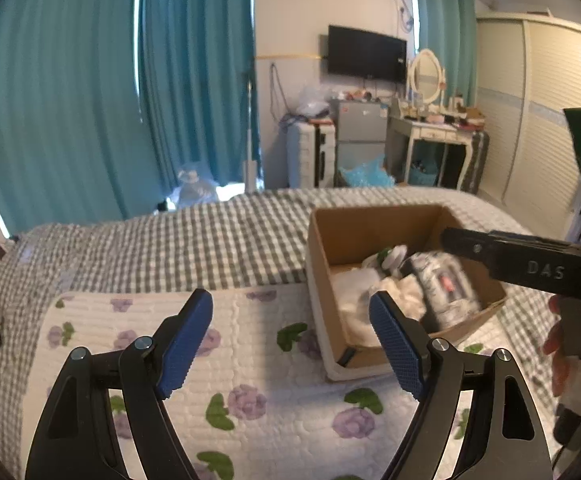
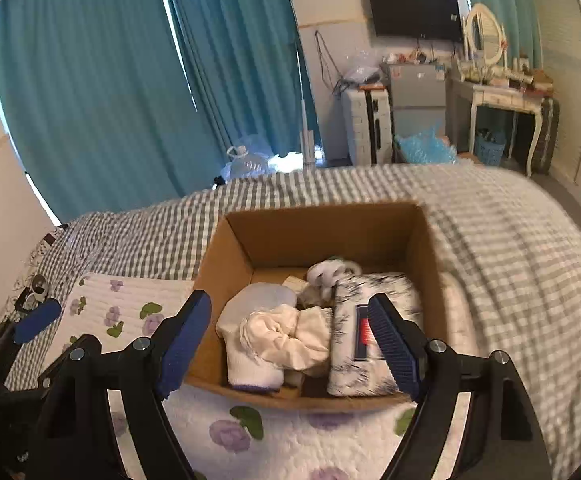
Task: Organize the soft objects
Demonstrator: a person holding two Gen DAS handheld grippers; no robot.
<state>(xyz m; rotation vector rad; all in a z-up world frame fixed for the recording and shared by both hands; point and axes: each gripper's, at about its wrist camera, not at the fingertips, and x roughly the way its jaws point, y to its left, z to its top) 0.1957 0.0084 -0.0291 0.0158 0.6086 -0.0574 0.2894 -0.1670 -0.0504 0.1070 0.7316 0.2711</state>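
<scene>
Several soft things lie packed in an open cardboard box (image 2: 230,264) that sits on the bed. Inside it, at the left, is a pale rounded bundle with a lilac edge (image 2: 256,336); a crumpled cream cloth (image 2: 286,334) lies against it in the middle, and a white pack with dark speckles and a red and blue label (image 2: 354,344) fills the right side. Behind these sits a small white rolled item (image 2: 328,274), too blurred to name.

The box rests partly on a white quilted pad with purple flowers and green leaves (image 2: 130,312), which lies over the grey checked bedspread (image 2: 510,264).

The right gripper (image 2: 290,344) hangs above the near side of the box with its blue pads (image 2: 184,340) spread wide and nothing between them. The left gripper (image 1: 290,344) hovers over the flowered pad, to the left of the box (image 1: 322,264), its blue pads (image 1: 186,344) also wide apart and empty. In the left wrist view the right tool's black body (image 1: 538,270) reaches across over the box, with a hand (image 1: 566,348) gripping it at the frame's edge.

Beyond the bed hang teal curtains (image 1: 70,100), and further off are a wall television (image 1: 366,54), a small grey fridge (image 1: 360,124) and a white dressing table with an oval mirror (image 1: 426,76).
</scene>
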